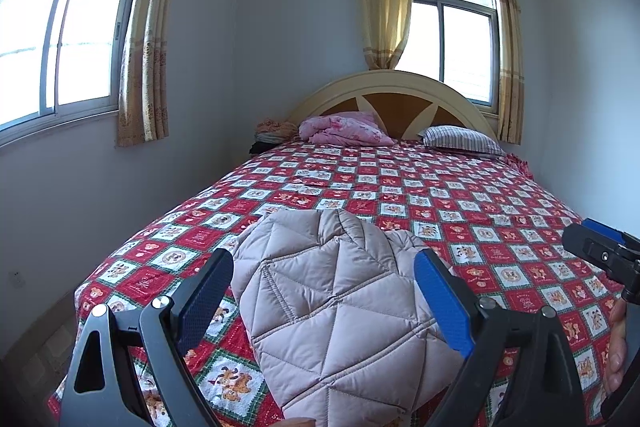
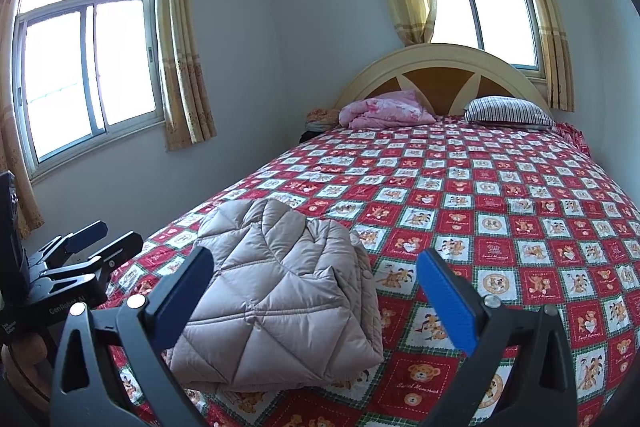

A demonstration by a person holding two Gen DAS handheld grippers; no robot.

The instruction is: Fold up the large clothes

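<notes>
Left wrist view, folded quilted jacket (image 1: 340,311) lower centre on bed (image 1: 500,195), left gripper (image 1: 324,303) jaws wide, holding nothing, right gripper (image 2: 316,303) likewise gaping, empty.

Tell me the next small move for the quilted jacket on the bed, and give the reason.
Probably draw both grippers back and leave it. The quilted jacket already lies as a compact bundle on the bedspread, and both the left gripper and right gripper are open, holding nothing.
</notes>
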